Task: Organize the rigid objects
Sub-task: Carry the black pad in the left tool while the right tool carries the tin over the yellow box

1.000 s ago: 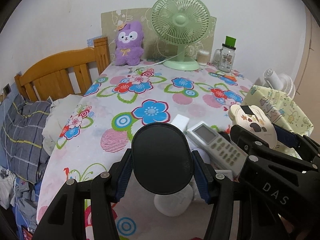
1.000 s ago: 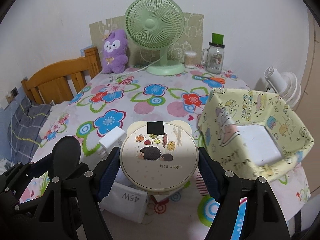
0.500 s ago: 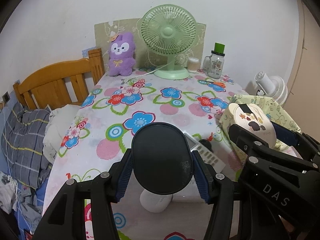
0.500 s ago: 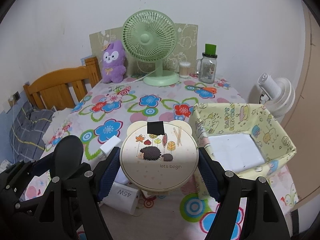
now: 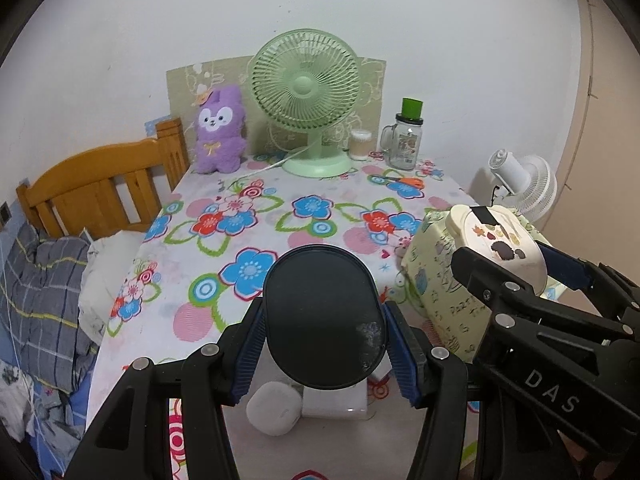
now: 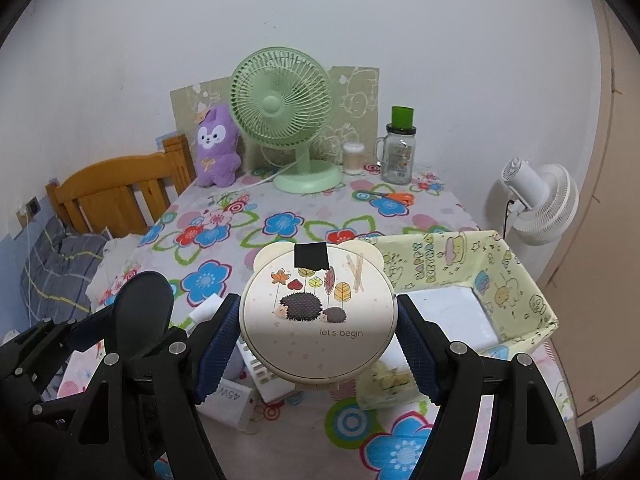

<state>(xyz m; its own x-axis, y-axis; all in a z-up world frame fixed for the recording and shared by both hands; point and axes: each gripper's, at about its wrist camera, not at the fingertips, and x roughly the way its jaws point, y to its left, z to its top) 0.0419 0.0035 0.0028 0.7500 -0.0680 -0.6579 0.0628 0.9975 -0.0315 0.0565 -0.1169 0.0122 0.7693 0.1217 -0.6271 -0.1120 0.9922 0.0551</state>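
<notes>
Both tongs are loaded and raised above the flowered surface point(image 5: 248, 208). The left tongs point(image 5: 324, 344) pinch a dark oval case point(image 5: 322, 316) across its short width, its long axis pointing away from the camera. The right tongs point(image 6: 318, 340) pinch a round hedgehog-print tin point(image 6: 318, 312) by its sides. The yellow paper box point(image 6: 516, 280) (open-topped, apparently the collecting place) lies just right of and below the tin, so the right hand is the nearer. For the left hand, the box sits further right, beyond the right tongs. A white charger point(image 6: 228, 400) and a remote point(image 6: 264, 376) lie below.
</notes>
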